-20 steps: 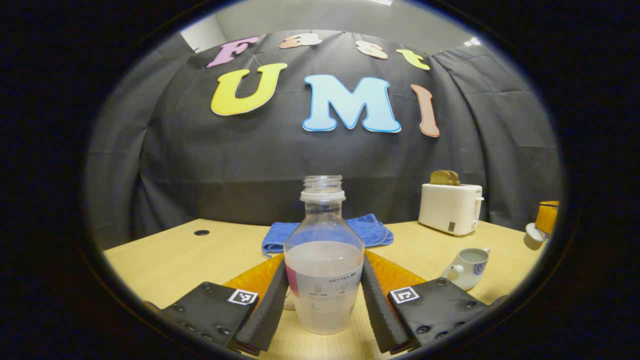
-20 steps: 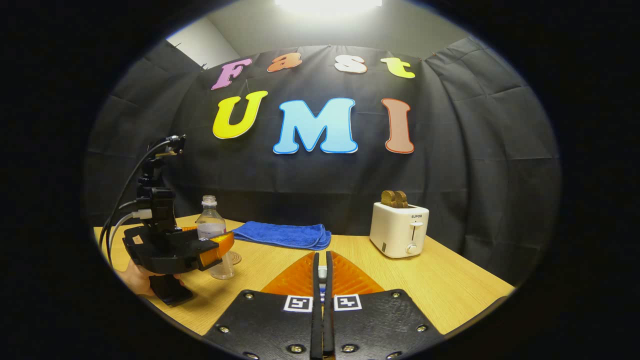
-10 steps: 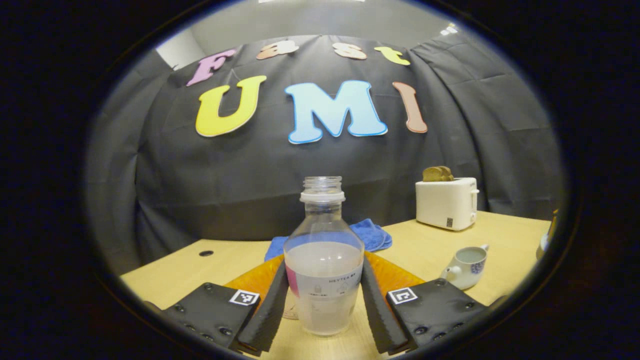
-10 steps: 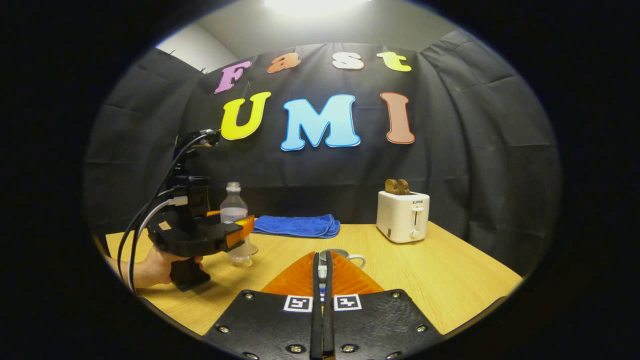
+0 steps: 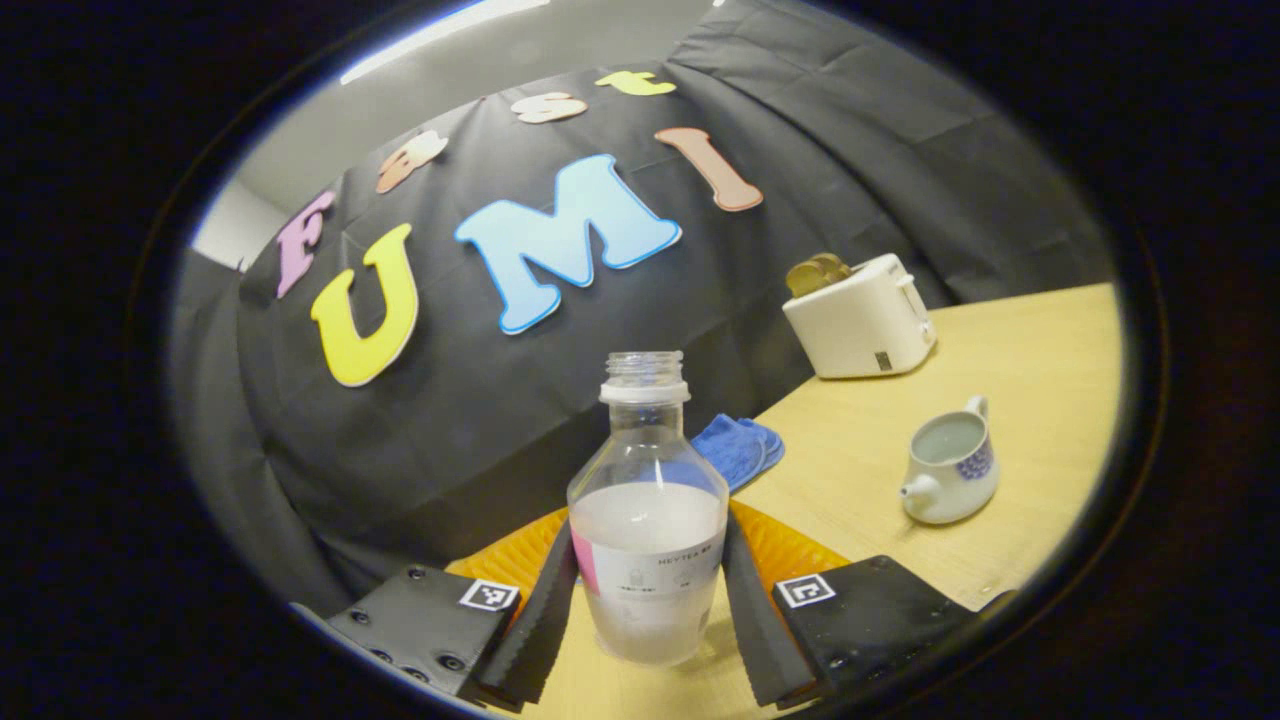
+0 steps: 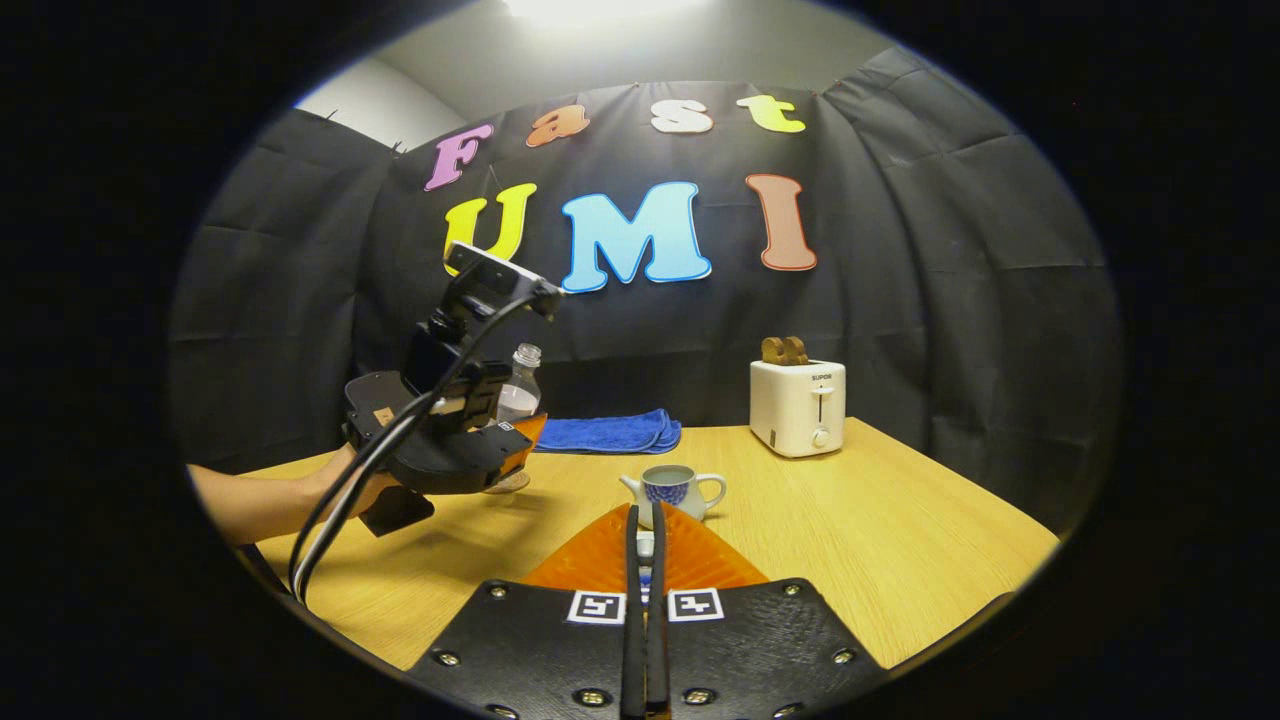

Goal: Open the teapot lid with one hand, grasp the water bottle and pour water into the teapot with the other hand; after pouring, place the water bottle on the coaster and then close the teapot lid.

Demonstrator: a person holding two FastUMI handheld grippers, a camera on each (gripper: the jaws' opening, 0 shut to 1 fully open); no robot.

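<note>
Left tongs (image 5: 648, 610) pinch the bottle (image 5: 647, 520), lifted off the worktop (image 5: 1020, 350) and tilting toward the open teapot (image 5: 948, 470); right tongs (image 6: 645, 545) pressed together, seemingly on the lid, which we cannot see clearly; next, we judge, mouth over teapot, tip slowly.

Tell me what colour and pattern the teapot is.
White with blue decoration, the teapot shows best in the left gripper view.
</note>
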